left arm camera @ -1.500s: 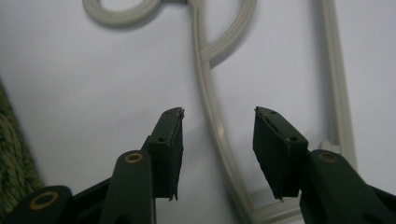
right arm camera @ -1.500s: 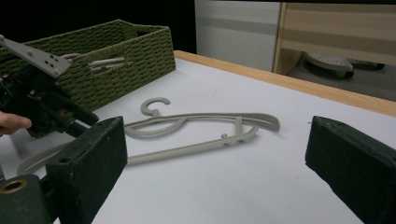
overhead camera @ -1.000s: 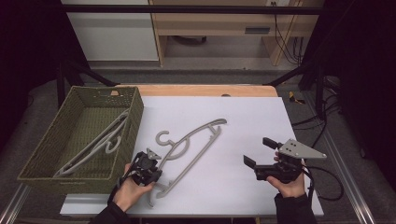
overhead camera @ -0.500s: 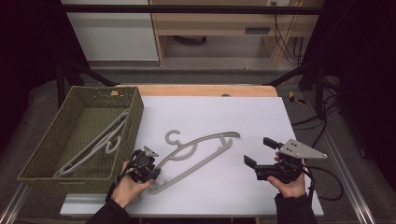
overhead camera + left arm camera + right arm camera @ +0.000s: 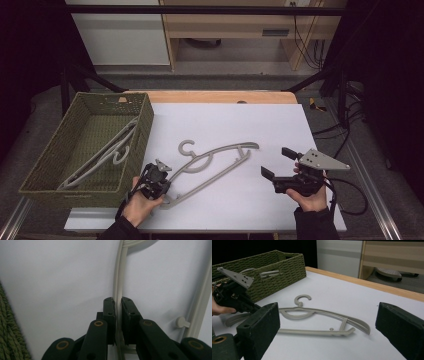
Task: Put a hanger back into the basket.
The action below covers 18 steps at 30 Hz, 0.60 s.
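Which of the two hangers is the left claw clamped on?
The hanger on the white table, its arm pinched by the left claw; the other hanger lies in the basket.

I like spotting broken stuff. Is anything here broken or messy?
Nothing looks broken or spilled. One grey hanger lies in the green basket; the other hanger lies slanted on the white table, its end pinched by the left gripper.
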Tool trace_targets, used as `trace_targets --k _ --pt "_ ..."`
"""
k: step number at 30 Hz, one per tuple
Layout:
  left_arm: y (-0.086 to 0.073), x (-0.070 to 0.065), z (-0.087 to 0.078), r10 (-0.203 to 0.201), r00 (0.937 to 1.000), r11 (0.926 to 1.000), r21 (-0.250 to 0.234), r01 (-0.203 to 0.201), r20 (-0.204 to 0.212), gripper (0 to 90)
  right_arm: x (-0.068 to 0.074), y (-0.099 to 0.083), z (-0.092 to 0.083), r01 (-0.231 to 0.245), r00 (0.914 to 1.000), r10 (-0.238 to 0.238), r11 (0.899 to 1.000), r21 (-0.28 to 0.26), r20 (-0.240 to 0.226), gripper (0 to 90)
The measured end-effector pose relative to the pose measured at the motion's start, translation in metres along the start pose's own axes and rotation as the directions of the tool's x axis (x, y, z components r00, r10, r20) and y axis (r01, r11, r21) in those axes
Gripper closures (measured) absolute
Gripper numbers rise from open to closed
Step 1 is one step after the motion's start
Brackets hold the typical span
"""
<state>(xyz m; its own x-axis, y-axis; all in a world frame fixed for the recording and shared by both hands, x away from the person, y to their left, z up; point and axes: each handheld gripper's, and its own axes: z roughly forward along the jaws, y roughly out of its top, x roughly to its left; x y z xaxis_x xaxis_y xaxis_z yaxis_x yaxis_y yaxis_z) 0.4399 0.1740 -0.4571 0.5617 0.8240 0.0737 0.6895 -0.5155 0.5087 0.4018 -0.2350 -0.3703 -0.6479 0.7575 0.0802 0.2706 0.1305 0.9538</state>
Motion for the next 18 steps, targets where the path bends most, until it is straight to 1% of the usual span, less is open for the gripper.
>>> trace_targets --k 2,4,7,9,10,11,12,13,15,18 --pt "-0.001 0.0 0.0 -0.002 1.0 0.9999 -0.011 0.002 0.004 82.7 0.0 0.0 0.0 -0.003 1.0 0.003 1.0 0.003 -0.001 5.8" --pt "-0.001 0.0 -0.003 0.005 1.0 0.9997 -0.025 -0.005 -0.003 82.8 -0.001 0.0 -0.001 -0.003 1.0 0.003 1.0 0.002 0.0 5.8" --pt "-0.001 -0.003 -0.009 0.017 0.9998 0.9973 -0.072 -0.018 -0.012 82.9 -0.002 -0.001 -0.002 -0.005 1.0 0.005 1.0 -0.001 0.003 5.8" --pt "0.0 -0.004 -0.013 0.02 0.9998 0.9952 -0.096 -0.021 -0.006 82.9 -0.002 -0.001 -0.002 -0.004 1.0 0.004 1.0 -0.001 0.001 5.8" --pt "0.001 -0.004 -0.015 0.022 0.9997 0.993 -0.116 -0.023 -0.009 82.9 -0.002 0.0 -0.002 -0.003 1.0 0.003 1.0 -0.003 0.002 5.8" --pt "0.001 -0.004 -0.018 0.026 0.9996 0.9923 -0.12 -0.028 -0.012 82.9 -0.002 0.0 -0.002 -0.003 1.0 0.003 1.0 -0.004 0.002 5.8" --pt "0.001 -0.004 -0.021 0.021 0.9998 0.9891 -0.146 -0.022 -0.006 82.9 -0.001 0.0 -0.002 -0.003 1.0 0.003 1.0 -0.004 0.002 5.8" --pt "0.002 -0.003 -0.024 0.024 0.9997 0.9886 -0.148 -0.025 -0.008 83.0 -0.002 0.0 -0.002 -0.003 1.0 0.003 1.0 -0.004 0.002 5.8" --pt "0.002 -0.001 -0.03 0.016 0.9998 0.9842 -0.176 -0.014 0.01 83.0 -0.002 0.0 -0.002 -0.001 1.0 0.001 1.0 -0.002 0.002 5.8" --pt "0.003 0.001 -0.041 0.014 0.9998 0.9792 -0.202 -0.011 0.015 83.0 -0.002 0.0 -0.003 -0.006 1.0 0.006 1.0 -0.003 0.002 5.8"
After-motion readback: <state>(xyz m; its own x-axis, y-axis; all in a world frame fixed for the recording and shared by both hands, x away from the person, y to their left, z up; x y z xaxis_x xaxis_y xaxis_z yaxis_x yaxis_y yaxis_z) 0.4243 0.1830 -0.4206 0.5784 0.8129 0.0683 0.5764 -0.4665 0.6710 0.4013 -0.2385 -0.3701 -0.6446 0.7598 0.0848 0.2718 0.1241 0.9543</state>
